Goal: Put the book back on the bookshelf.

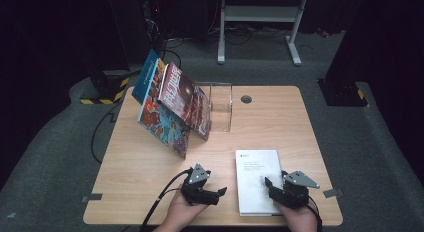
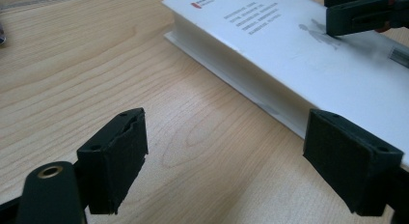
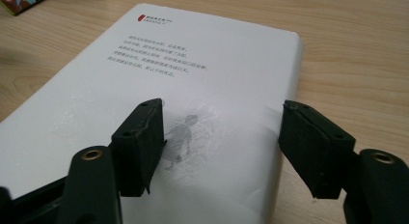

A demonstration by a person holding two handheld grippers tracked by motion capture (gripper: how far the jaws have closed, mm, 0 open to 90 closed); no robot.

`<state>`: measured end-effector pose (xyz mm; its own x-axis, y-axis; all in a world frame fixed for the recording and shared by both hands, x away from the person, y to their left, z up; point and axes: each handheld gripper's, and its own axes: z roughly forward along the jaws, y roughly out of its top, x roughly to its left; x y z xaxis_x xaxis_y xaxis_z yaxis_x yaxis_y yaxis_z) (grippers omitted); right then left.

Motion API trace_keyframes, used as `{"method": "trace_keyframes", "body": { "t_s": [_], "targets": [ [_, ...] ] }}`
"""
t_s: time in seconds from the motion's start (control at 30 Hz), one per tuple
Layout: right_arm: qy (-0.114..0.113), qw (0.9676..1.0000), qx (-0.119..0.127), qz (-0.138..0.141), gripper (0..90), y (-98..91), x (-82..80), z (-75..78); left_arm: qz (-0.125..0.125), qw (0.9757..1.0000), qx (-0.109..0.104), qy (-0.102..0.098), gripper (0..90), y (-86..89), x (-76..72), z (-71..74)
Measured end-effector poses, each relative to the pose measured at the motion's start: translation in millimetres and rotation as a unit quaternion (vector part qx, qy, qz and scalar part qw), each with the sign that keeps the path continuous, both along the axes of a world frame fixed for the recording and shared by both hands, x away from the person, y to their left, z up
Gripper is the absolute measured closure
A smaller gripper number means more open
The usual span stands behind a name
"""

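**Both grippers closing in on the white book at the near edge of the counter**

The white book (image 1: 257, 181) lies flat, cover up, close to the near edge of the counter (image 1: 140, 167) and toward its right-hand corner; from where I stand this looks like the approach before a pick-up, nothing lifted yet; the right gripper (image 1: 278, 186) hovers low over the near right part of the cover, and in the right gripper view its jaws stand apart, the left one over the small grey figure printed on the cover, the right one out past the book's long edge, with no pad pressing on anything that I can make out; the left gripper (image 1: 212, 192) rests near the book's left side over bare wood, jaws spread wide and holding nothing, the book's thick edge just ahead of its right jaw in the left gripper view; further back, toward the far left corner, a few colourful books (image 1: 170, 107) lean against a clear stand (image 1: 221, 106), well apart from the work; my guess is the next move calls for one jaw to get under or against an edge of the white book, since it lies flat on the wood and offers little to pinch from above; the left gripper could steady or tip the spine side while the right takes the grip
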<state>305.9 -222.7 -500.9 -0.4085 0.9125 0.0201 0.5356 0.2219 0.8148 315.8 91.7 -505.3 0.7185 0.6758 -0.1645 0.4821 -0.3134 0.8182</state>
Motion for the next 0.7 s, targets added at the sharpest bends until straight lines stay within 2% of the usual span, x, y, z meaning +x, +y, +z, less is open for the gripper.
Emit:
{"method": "trace_keyframes", "body": {
  "t_s": [0.23,0.4,0.53,0.7],
  "targets": [
    [-0.005,0.9990,0.001,0.045,33.5,35.8,4.1,-1.5,0.003,1.0000,-0.004,-0.005,15.8,4.0,-2.1,1.8],
    [-0.002,0.9978,0.007,0.066,34.2,61.2,6.2,-1.4,0.003,1.0000,-0.007,-0.006,15.8,6.0,-1.9,3.5],
    [0.002,0.9974,0.026,0.067,35.1,56.9,4.1,1.4,0.003,1.0000,-0.008,-0.005,15.8,4.0,-1.9,2.3],
    [0.000,0.9977,0.033,0.060,34.3,41.7,-2.6,4.1,-0.002,1.0000,-0.001,0.004,15.8,0.0,1.5,-1.2]
  ]
}}
